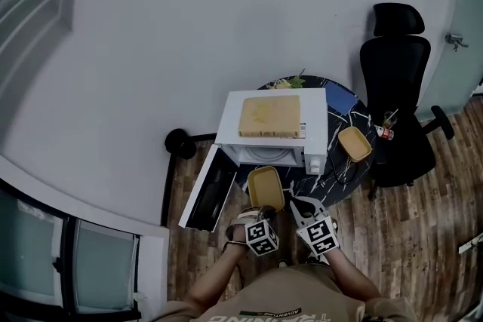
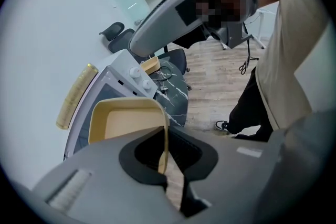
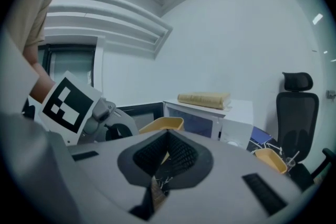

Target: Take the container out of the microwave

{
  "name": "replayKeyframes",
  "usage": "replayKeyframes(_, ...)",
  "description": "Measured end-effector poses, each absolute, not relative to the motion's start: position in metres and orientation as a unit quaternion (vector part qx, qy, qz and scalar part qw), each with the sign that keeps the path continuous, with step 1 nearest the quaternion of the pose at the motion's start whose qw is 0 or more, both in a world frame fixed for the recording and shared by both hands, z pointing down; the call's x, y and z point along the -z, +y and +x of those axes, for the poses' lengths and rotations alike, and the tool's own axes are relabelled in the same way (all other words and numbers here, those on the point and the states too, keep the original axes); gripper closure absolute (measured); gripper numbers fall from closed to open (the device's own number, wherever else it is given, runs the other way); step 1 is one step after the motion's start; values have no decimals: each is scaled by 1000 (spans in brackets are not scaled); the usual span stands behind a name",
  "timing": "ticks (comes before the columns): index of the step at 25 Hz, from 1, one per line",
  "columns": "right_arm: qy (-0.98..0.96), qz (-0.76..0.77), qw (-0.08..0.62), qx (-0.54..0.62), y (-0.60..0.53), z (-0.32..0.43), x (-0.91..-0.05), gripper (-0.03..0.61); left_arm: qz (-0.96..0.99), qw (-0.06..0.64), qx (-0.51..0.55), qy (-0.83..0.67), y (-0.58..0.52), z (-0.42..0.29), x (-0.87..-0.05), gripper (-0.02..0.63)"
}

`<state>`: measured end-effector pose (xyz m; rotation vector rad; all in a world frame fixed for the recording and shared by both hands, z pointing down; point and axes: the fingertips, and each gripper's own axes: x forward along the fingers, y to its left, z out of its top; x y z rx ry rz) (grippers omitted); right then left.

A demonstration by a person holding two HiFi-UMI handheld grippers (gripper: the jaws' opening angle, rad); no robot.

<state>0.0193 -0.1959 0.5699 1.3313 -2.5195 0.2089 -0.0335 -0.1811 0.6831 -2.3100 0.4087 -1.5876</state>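
Container (image 1: pixel 266 187): shallow yellow rectangular tray, empty, rim pinched by left gripper (image 1: pixel 260 213) fingers; right gripper (image 1: pixel 302 206) fingers pressed together.

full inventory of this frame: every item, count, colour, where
microwave: 1, white, on the table, door open
board: 1, tan, flat on top of the microwave
held container: 1, yellow, just in front of the open microwave
spare container: 1, yellow, on the table right of the microwave
table: 1, dark marbled, under the microwave
chair: 1, black, right of the table
floor: wood planks
left gripper: shut on the held container's rim
right gripper: shut, nothing between its jaws
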Motion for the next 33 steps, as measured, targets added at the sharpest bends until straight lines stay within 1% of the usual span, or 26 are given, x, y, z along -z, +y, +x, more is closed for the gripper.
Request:
replayKeyframes(6,-875,456,146,-76,-187,-2,-571,571,-805,152,555,143,-171,-53,-680,589)
replayKeyframes(11,-868,469,130,-102,-177,-11,-570,571,-807,160,549,149,-166,-62,-675,589)
replayKeyframes(16,-869,466,142,-91,-164,-17,-567,571,-812,167,538,152,-155,-63,-667,589)
replayKeyframes(24,-861,473,160,-94,-148,-6,-570,571,-819,162,530,148,-141,-62,-673,589)
replayKeyframes(33,-865,472,151,-80,-169,-2,-564,571,-811,181,533,160,-162,-64,-662,589)
